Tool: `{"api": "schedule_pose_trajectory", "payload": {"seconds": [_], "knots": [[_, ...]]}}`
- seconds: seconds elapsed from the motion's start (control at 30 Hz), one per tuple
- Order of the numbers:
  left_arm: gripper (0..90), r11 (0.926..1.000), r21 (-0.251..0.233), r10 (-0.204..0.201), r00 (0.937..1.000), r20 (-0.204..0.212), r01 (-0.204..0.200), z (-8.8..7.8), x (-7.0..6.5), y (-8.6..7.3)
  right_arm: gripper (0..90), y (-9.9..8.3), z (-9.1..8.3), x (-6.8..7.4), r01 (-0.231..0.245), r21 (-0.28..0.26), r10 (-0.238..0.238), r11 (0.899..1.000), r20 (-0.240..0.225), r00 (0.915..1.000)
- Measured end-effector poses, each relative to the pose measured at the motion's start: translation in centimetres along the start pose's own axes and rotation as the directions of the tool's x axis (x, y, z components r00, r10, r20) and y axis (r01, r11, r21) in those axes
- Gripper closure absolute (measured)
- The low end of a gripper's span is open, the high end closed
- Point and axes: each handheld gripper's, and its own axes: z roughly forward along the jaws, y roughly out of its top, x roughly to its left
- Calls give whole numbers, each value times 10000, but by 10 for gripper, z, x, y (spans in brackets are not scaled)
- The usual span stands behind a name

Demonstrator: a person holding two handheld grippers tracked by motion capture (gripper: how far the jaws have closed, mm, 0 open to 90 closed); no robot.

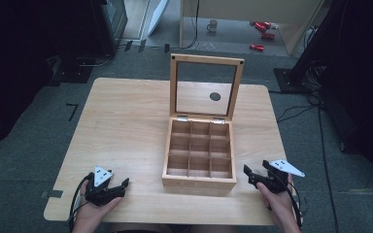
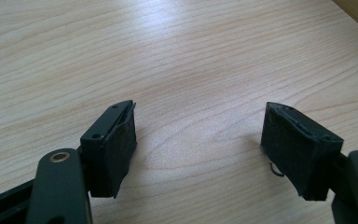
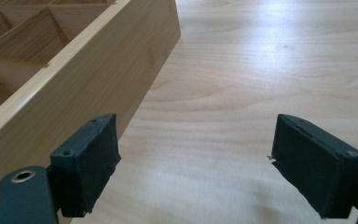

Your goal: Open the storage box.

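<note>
Right now the wooden box (image 1: 199, 155) sits mid-table with its glass lid (image 1: 205, 86) propped upright, so all nine compartments lie bare. Flanking its front corners, the left gripper (image 1: 119, 187) and right gripper (image 1: 249, 175) gape wide, holding nothing, seemingly poised to work at the box.

wooden box (image 1: 199, 180), nine empty square compartments in a grid, hinged glass-paned lid (image 1: 206, 86) standing upright open, mid-counter, near front edge

A light wooden table (image 1: 126, 121) stands on grey carpet (image 1: 24, 160). Beyond the table, red objects (image 1: 261, 30) and a mug (image 1: 212, 25) lie on the floor.
</note>
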Motion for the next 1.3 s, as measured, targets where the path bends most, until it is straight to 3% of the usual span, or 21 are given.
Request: {"api": "schedule_pose_trajectory", "payload": {"seconds": [0.3,0.57,0.73,0.9,0.97,1.3], "knots": [[274,10000,5,22,10000,-14,-22,0,0,0,147,-21,-24,-4,114,260,-120,9996,222,9997],[257,9999,54,157,9999,-15,-157,1,-1,0,140,-34,-35,-15,385,716,-444,9967,827,9956],[238,9998,67,184,9998,74,-184,1,-1,0,139,-37,-36,-17,721,1032,-857,9920,1338,9873],[196,9997,96,203,9994,275,-206,1,0,0,139,-39,-33,-15,774,1351,-961,9878,1384,9857],[196,9998,102,172,9993,330,-175,1,1,0,136,-40,-30,-13,934,1671,-1188,9815,1492,9816],[170,9996,136,255,9991,331,-260,1,0,1,129,-41,-30,-12,814,1653,-1068,9829,1510,9827]]}}
